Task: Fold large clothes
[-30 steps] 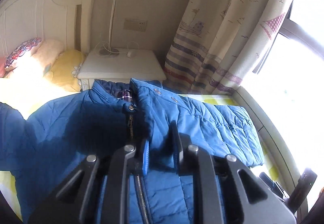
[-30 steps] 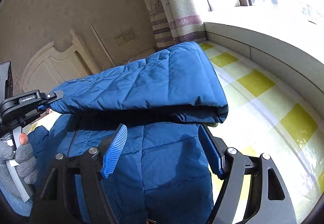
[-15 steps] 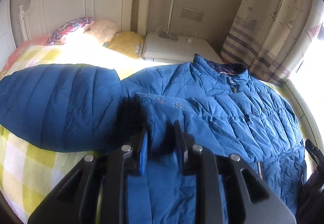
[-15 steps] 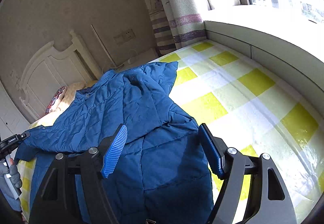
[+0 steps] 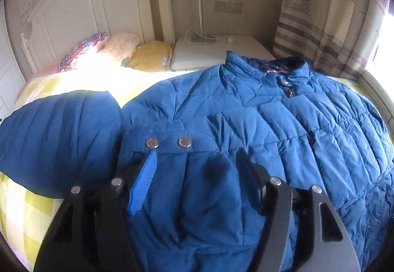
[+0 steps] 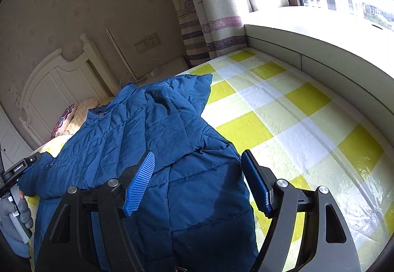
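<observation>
A blue quilted jacket (image 5: 283, 124) lies on the bed, collar toward the nightstand. One sleeve is folded across its front; the sleeve's cuff (image 5: 170, 144) with two snaps lies just ahead of my left gripper (image 5: 197, 163). The left gripper is open, its jaws wide apart over the sleeve, holding nothing. The other sleeve (image 5: 56, 129) lies spread to the left. In the right wrist view my right gripper (image 6: 197, 173) is open and empty above the jacket's lower part (image 6: 187, 173). The left gripper and gloved hand (image 6: 14, 198) show at that view's left edge.
The bed has a yellow and white checked sheet (image 6: 295, 124). Pillows (image 5: 110, 50) and a white headboard (image 5: 81, 13) stand at the far end, beside a white nightstand (image 5: 216, 53) with a lamp. Curtains (image 5: 327, 13) and a window ledge (image 6: 320, 50) run along the right side.
My left gripper carried the sleeve leftward across the jacket, laid it on the front and opened, letting it go. My right gripper stayed open and still.
</observation>
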Action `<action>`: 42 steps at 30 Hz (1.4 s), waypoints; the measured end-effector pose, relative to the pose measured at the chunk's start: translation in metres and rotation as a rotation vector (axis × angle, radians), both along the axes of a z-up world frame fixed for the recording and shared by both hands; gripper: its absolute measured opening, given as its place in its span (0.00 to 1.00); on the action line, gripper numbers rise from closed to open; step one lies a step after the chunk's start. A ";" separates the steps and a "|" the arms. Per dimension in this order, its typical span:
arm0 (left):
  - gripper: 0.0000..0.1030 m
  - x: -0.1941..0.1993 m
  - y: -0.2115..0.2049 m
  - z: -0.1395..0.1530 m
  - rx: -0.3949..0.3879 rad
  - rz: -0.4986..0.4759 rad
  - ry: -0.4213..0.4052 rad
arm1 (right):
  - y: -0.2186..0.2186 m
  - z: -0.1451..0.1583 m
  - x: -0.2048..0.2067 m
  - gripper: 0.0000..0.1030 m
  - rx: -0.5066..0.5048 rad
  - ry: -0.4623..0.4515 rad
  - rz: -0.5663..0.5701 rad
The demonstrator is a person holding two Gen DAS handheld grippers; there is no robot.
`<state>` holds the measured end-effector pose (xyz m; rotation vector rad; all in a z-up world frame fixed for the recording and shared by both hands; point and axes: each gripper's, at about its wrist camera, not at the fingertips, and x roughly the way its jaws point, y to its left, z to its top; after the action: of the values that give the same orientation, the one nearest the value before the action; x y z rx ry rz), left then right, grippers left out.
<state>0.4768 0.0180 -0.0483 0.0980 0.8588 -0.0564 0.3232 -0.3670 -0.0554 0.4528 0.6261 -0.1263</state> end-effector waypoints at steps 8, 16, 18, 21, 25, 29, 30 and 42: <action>0.85 0.000 -0.005 -0.020 0.010 -0.047 0.024 | 0.041 0.033 0.022 0.68 -0.207 -0.020 0.151; 0.92 0.000 -0.001 -0.018 -0.044 -0.056 0.024 | 0.060 0.042 0.144 0.68 -0.206 0.084 0.313; 0.93 -0.001 0.000 -0.018 -0.054 -0.061 0.024 | 0.055 0.011 0.170 0.66 -0.246 0.226 0.303; 0.95 0.000 0.000 -0.018 -0.064 -0.067 0.026 | 0.043 -0.008 0.175 0.62 -0.167 0.285 0.284; 0.96 0.002 -0.001 -0.019 -0.062 -0.062 0.029 | 0.055 0.017 0.172 0.63 -0.181 0.222 0.264; 0.96 0.001 0.002 -0.018 -0.077 -0.058 0.022 | 0.077 0.026 0.195 0.69 -0.340 0.158 0.258; 0.96 0.000 0.003 -0.018 -0.086 -0.058 0.019 | 0.080 0.017 0.207 0.73 -0.390 0.197 0.252; 0.96 -0.002 0.009 -0.016 -0.119 -0.052 0.008 | 0.025 -0.011 0.232 0.86 -0.194 0.348 0.065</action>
<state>0.4752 0.0267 -0.0641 0.0083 0.8586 -0.1560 0.5553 -0.3418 -0.0668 0.2226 0.9600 -0.2048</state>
